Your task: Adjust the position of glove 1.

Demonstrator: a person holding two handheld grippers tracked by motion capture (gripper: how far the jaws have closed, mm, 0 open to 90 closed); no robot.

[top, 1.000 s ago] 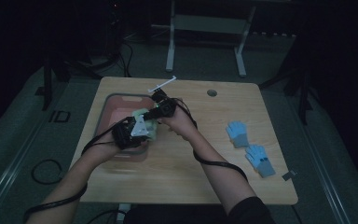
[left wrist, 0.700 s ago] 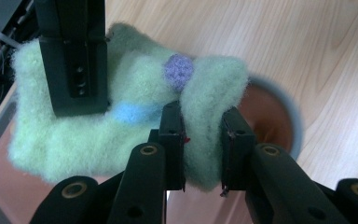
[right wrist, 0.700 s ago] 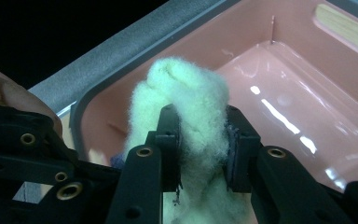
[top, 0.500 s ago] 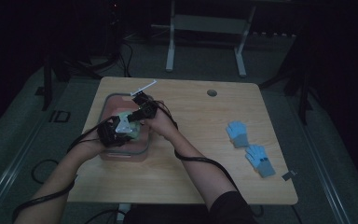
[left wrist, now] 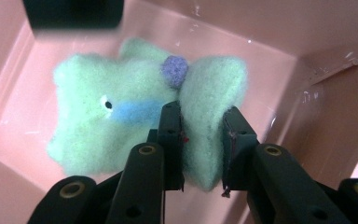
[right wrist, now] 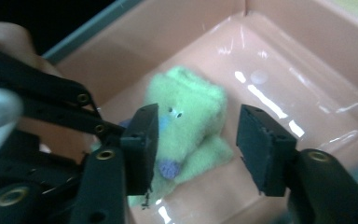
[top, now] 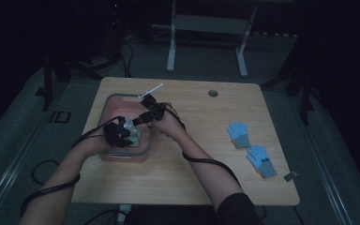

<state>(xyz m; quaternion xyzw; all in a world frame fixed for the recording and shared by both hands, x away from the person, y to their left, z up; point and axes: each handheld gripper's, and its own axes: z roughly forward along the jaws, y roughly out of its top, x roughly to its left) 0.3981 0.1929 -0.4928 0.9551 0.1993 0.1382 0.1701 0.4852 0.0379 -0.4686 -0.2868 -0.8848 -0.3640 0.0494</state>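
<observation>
Seen from the high view: pink tub (top: 107, 105) on the left part of the wooden counter (top: 201, 178), both grippers lowered into it, left gripper (top: 130, 136) and right gripper (top: 133, 123) close together over a pale green scrap barely made out between them. Two blue gloves (top: 251, 147) lying well apart on the counter's right side, one near the other; small dark hole (top: 213, 93) near the far edge. White rod-like piece (top: 151, 90) sticking out past the tub's far rim, too small to identify. From the left gripper view: green felt toy (left wrist: 121, 126) resting on the tub floor (left wrist: 279, 79), with a purple pompom (left wrist: 175, 70), a blue patch and a small eye; left gripper (left wrist: 202, 144) clamped on one flap of the toy, felt squeezed between its jaws. Dark block at top edge cut off, not identifiable. From the right gripper view: same toy (right wrist: 191, 121) seen from another side, pompom (right wrist: 168, 169) low; right gripper (right wrist: 196, 149) with jaws apart, straddling the toy, no clear contact. Left gripper's linkage blurred at left. Pale blur at far left unreadable.
</observation>
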